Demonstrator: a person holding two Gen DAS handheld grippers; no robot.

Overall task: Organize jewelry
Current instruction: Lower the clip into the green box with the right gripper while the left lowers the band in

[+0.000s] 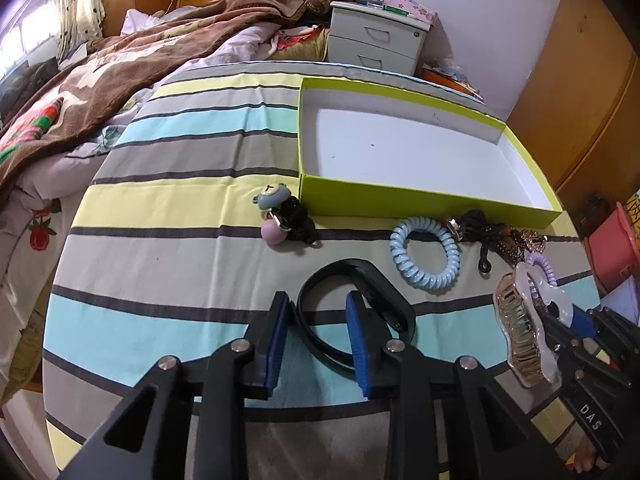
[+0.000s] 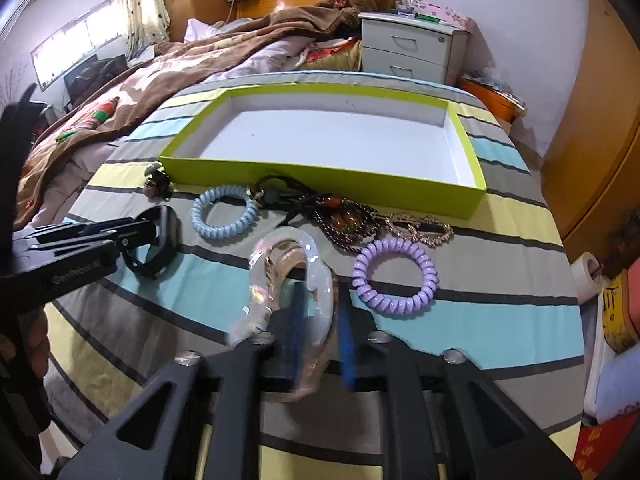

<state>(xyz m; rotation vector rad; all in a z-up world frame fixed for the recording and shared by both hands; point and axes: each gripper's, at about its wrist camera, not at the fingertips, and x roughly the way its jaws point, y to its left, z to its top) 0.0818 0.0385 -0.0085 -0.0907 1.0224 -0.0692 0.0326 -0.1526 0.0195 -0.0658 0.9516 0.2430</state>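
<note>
A clear, iridescent hair claw clip (image 2: 288, 280) with gold teeth is clamped in the right gripper (image 2: 320, 320), lifted above a striped tablecloth (image 1: 168, 248). The left gripper (image 1: 318, 340) is spread wide around one side of a black bracelet (image 1: 360, 300) — not pinching it. Behind sits a lime-green box (image 1: 400, 200), white inside, holding nothing. Before it lie a blue coil tie (image 1: 424, 252), a purple coil tie (image 2: 394, 276), beaded necklaces (image 2: 348, 220) and a small bear charm (image 1: 272, 200).
</note>
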